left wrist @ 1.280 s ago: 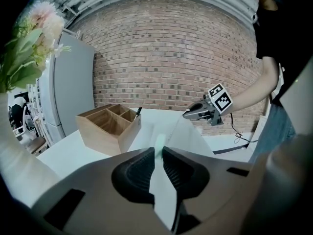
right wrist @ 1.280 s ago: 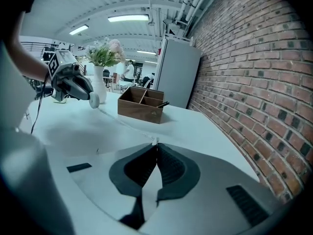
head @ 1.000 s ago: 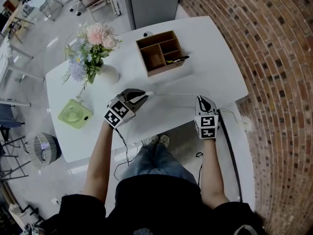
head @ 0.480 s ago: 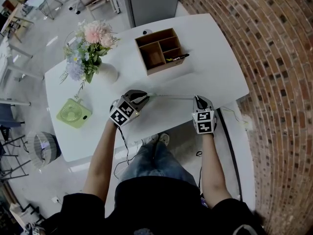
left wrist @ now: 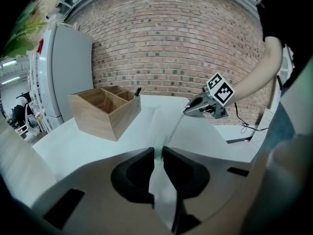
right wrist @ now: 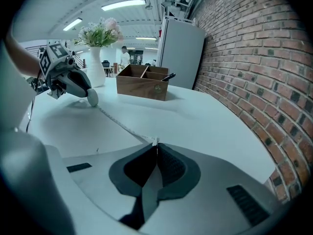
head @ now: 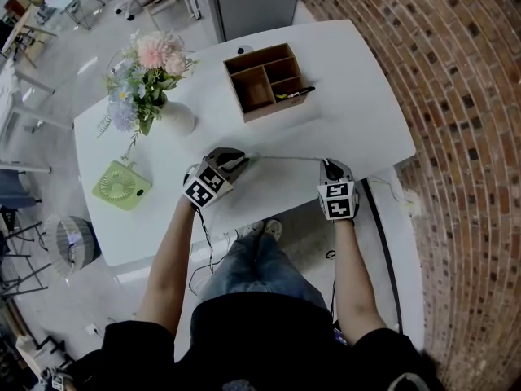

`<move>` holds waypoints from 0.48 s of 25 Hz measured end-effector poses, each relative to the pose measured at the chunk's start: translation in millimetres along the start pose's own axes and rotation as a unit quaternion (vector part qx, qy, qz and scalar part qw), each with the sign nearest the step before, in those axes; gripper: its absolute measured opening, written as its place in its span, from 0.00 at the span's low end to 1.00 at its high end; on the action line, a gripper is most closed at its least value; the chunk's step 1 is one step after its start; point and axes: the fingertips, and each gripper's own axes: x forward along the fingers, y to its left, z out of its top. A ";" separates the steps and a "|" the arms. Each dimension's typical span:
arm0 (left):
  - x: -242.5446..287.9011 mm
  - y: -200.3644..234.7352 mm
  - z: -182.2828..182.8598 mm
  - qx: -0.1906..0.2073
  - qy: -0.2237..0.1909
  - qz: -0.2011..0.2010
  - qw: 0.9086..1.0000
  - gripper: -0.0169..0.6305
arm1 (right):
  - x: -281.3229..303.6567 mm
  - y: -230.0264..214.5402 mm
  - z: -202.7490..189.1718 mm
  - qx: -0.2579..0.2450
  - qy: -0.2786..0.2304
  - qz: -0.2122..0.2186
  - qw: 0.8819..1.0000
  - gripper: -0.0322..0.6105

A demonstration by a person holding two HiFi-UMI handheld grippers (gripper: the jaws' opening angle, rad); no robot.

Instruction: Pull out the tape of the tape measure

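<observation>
A thin white tape [head: 285, 158] runs taut just above the white table [head: 358, 112] between my two grippers. My left gripper [head: 241, 163] is shut on the small round white tape measure case [right wrist: 92, 98]. In the left gripper view the pale case fills the narrow gap between the dark pads [left wrist: 134, 173]. My right gripper [head: 327, 164] is near the table's front edge. It is shut on the tape's end tab [right wrist: 155, 142], which pokes out at its fingertips.
A wooden organiser [head: 264, 80] holding a black pen [head: 295, 95] stands behind the tape. A white vase of flowers [head: 175, 119] and a green fan [head: 120, 186] are at the left. The brick wall [head: 456, 96] is on the right, past the table's edge.
Both grippers have sunk a little toward the tabletop, with the tape still stretched between them. Both grips are unchanged.
</observation>
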 end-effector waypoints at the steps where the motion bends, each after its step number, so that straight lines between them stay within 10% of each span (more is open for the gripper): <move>1: 0.4 0.0 0.5 0.000 0.000 0.001 1.000 0.13 | 0.4 -0.3 -0.7 0.000 0.001 0.001 1.000 0.06; 12: 5.8 -0.4 5.6 -0.005 0.002 0.007 1.000 0.15 | -0.4 -3.2 2.6 0.019 -0.003 0.006 1.000 0.07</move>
